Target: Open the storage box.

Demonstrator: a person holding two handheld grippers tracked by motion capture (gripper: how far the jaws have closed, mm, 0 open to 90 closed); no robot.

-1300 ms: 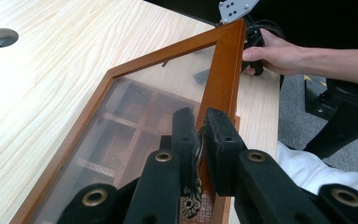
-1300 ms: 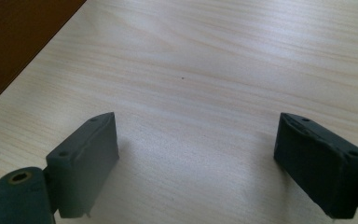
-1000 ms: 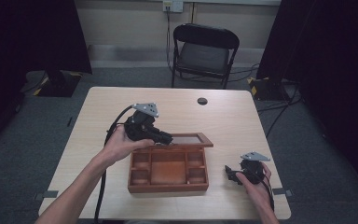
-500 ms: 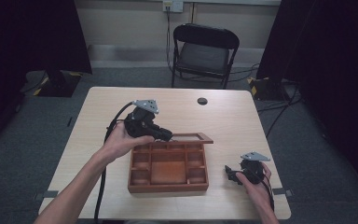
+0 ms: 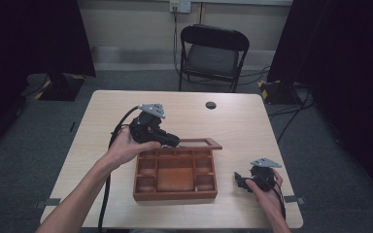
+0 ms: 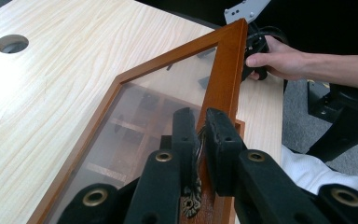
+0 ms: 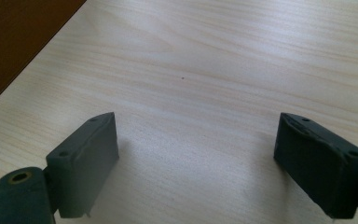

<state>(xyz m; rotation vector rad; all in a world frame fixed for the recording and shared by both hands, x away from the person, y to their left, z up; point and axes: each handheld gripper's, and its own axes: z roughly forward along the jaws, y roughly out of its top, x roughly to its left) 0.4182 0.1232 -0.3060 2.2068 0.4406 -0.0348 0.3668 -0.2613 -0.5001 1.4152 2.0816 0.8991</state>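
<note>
Left gripper (image 5: 172, 141) at the box's (image 5: 176, 195) far left corner, held by the left hand (image 5: 126, 148), jaws closed tight on the front rail of the lid (image 6: 223, 79). Brass latch (image 6: 192, 205) just below the pads (image 6: 221, 140), pinched between them in the left gripper view. Lid a wooden frame with a clear pane, raised, tilted back from the box's far edge; compartments visible through the pane. Box near the table's (image 5: 102, 126) front middle, open, with small cells around one larger middle cell. Round hole (image 5: 211, 105) in the tabletop farther back, well apart from the box. Right gripper (image 5: 239, 179) to the right of the box, near but not touching it, low over the table in the right hand (image 5: 267, 191). Jaws wide apart in the right gripper view, nothing between the pads (image 7: 86, 161) but bare wood; box wall at that view's upper left corner.
</note>
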